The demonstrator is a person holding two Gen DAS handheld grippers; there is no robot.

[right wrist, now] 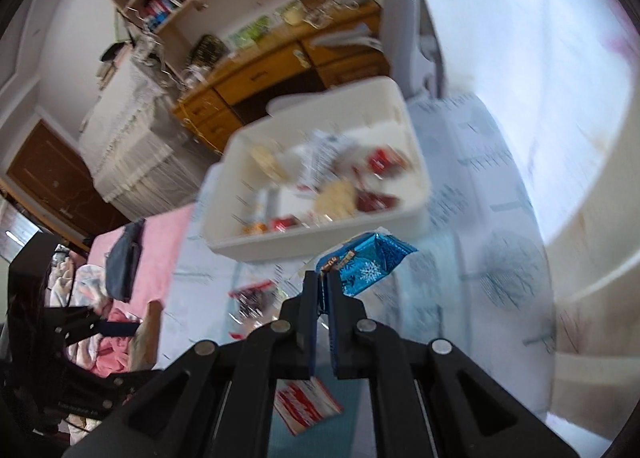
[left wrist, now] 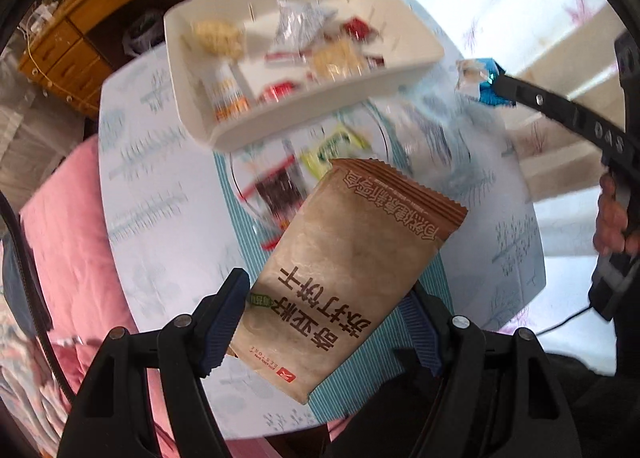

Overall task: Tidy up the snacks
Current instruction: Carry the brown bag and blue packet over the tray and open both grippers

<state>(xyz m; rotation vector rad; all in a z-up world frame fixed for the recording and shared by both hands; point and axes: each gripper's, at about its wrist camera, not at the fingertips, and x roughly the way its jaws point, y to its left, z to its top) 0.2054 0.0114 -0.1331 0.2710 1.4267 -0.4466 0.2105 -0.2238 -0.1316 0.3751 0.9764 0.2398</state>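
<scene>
My left gripper [left wrist: 326, 298] is shut on a brown cracker packet [left wrist: 352, 258], its pads pressing the packet's two sides, held above the table. A white partitioned tray [left wrist: 416, 38] with several snacks in it stands beyond. My right gripper [right wrist: 322, 278] is shut on the edge of a shiny blue snowflake-printed snack pack [right wrist: 368, 266], lifted just in front of the white tray [right wrist: 408, 214]. In the left wrist view the right gripper [left wrist: 494, 84] comes in from the right with the blue pack [left wrist: 486, 86]. A glass plate [left wrist: 248, 194] under the packet holds loose snacks.
A table with a white patterned cloth [left wrist: 160, 198] and a teal striped mat [left wrist: 240, 234] carries everything. A red-and-white packet [right wrist: 306, 402] lies below my right gripper. Pink bedding [left wrist: 68, 242] lies left, a wooden desk [right wrist: 256, 78] behind the tray. A hand [left wrist: 612, 218] grips the right handle.
</scene>
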